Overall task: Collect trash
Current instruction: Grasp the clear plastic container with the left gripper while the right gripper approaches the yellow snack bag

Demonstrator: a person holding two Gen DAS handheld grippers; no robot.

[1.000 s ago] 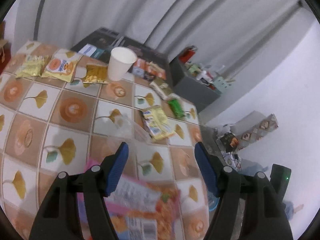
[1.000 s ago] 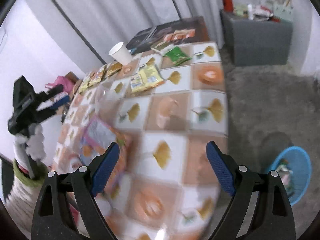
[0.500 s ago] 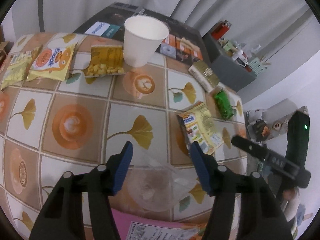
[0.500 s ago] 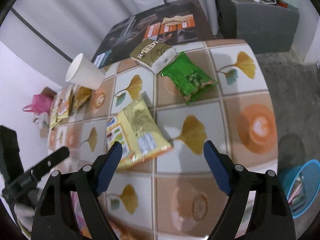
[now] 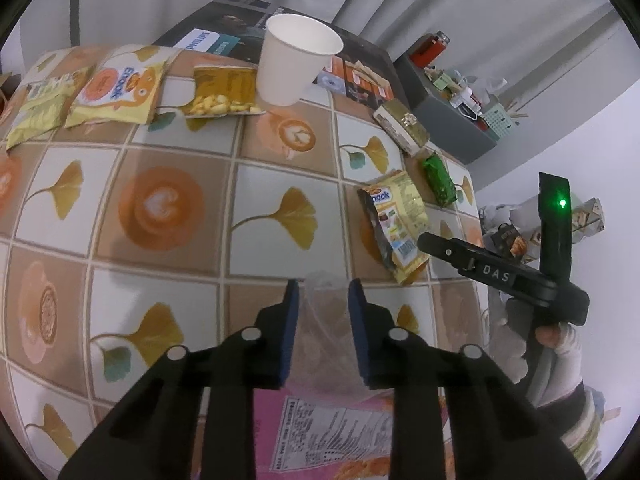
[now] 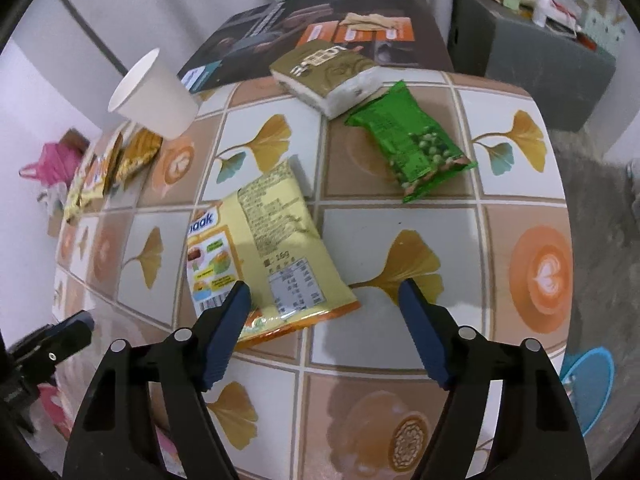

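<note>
On tbl [image 5: 168, 160]: 1 cup [image 5: 294, 60], 8 wrappers.

The left gripper [image 5: 322, 294] pointed down at the tiled tablecloth [image 5: 176, 208], its jaws having just been closing around a crumpled clear plastic wrapper [image 5: 322, 304] — the blue pads stood close at either side of it, though whether they pressed on it could not be told. Below the wrapper lay a pink packet [image 5: 328, 432] with printed text. Farther back stood a white paper cup [image 5: 294, 60], upright, with an opened yellow snack bag [image 5: 224, 92] just beside it. To the right, a yellow packet [image 5: 396, 224] lay near a green packet [image 5: 438, 180] — and the right gripper [image 5: 426, 242] reached in toward the yellow one, held by a gloved hand [image 5: 560, 340]
</note>
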